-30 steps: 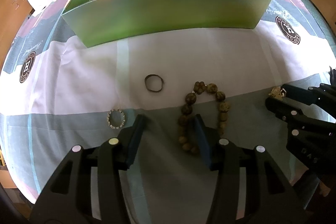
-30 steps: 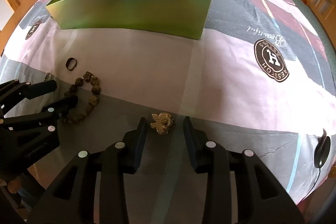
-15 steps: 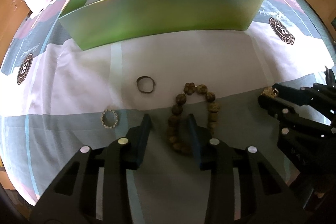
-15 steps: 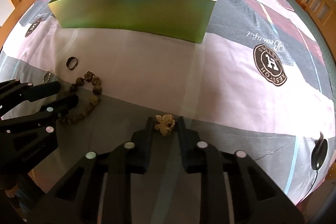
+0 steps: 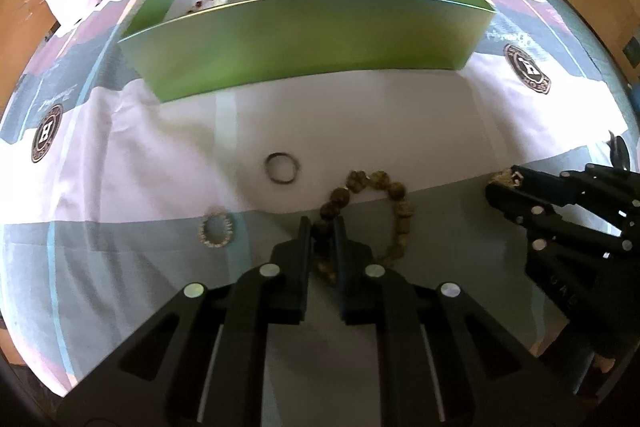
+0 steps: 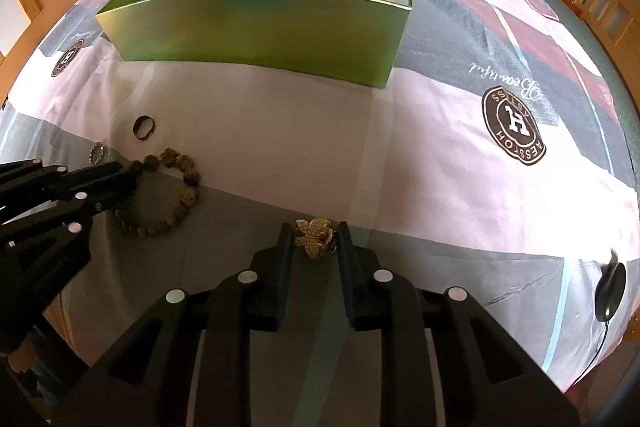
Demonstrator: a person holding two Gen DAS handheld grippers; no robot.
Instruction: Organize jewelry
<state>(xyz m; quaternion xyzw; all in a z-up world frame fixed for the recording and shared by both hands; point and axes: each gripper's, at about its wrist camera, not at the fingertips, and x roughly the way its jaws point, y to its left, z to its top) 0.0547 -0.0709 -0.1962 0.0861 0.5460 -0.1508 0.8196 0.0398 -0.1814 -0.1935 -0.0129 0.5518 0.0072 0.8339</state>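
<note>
Bead bracelet point(image 5: 394, 205), left hand-held gripper point(image 5: 322, 227) closing on it

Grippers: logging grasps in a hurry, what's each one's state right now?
Left gripper: jaws closing on the bead bracelet.
Right gripper: shut on the gold brooch.

Through both wrist cameras I saw a bright, daylit bedspread point(image 6: 460, 155), its pale pink band nearly washed out while the grey band closer to me sat in soft shadow. The green box point(image 5: 304, 39) carried a glossy sheen along its front wall, with a slight motion smear in the left view. The fisheye bent every straight edge and darkened the corners into a black ring.
</note>
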